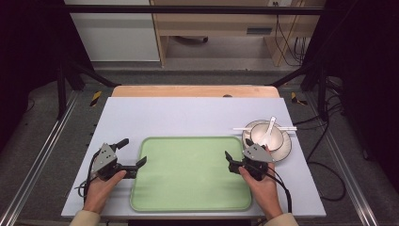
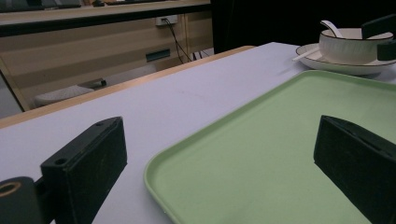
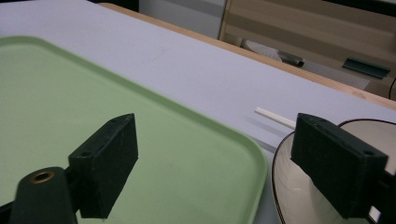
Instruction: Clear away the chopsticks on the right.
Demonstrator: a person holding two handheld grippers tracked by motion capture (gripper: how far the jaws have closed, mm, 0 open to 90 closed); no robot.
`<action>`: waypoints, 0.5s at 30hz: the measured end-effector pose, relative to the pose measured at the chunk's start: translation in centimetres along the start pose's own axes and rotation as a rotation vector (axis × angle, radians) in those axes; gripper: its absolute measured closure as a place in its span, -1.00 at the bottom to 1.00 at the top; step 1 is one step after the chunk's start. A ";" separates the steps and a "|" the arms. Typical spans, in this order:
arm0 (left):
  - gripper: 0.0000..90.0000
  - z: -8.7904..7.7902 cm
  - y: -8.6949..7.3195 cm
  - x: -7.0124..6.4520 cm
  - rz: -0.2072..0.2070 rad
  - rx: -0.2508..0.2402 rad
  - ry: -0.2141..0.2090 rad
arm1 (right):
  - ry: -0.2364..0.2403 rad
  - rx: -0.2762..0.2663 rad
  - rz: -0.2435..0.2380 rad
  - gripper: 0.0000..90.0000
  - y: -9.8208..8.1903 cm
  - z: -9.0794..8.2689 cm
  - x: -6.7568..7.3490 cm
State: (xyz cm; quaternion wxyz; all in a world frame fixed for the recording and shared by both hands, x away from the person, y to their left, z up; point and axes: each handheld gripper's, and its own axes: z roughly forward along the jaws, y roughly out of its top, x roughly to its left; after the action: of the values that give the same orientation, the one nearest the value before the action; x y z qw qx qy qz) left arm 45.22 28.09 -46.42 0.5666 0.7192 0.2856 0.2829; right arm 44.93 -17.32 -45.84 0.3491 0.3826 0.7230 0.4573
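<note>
Pale counter, dark lab behind. Left gripper sits at the green tray's left rim, fingers spread wide, straddling the edge, nothing pinched. Right gripper mirrors it at the right rim, fingers also spread and empty. Looks staged for a two-sided lift. Bowl with spoon sits on a plate just right of the tray, chopsticks laid across.

On the table there is one green tray, one plate, and one bowl standing on that plate. One white spoon rests in the bowl. White chopsticks lie across the plate; whether there are one or two cannot be told. Two grippers are in hand, the left gripper and the right gripper.
</note>
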 end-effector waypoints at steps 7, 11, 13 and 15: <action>-0.96 -0.2 0.0 -0.1 0.004 0.011 0.006 | 0.016 0.050 -0.021 -0.65 -0.1 -0.4 0.3; -0.96 -0.6 0.0 -0.1 0.007 0.019 0.014 | 0.041 0.098 -0.034 -0.65 0.0 -1.5 0.5; -0.96 -0.8 0.0 -0.2 0.011 0.022 0.018 | 0.053 0.142 -0.078 -0.56 0.3 -2.4 0.6; -0.95 -0.9 0.0 -0.2 0.008 0.026 0.021 | 0.032 0.167 -0.136 -0.34 1.0 -4.2 -0.1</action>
State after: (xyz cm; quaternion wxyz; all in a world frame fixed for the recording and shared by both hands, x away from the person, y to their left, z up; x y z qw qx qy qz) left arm 44.43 28.56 -46.24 0.5530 0.7247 0.2923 0.2891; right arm 41.65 -18.74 -43.48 0.3346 0.3528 0.7883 0.3769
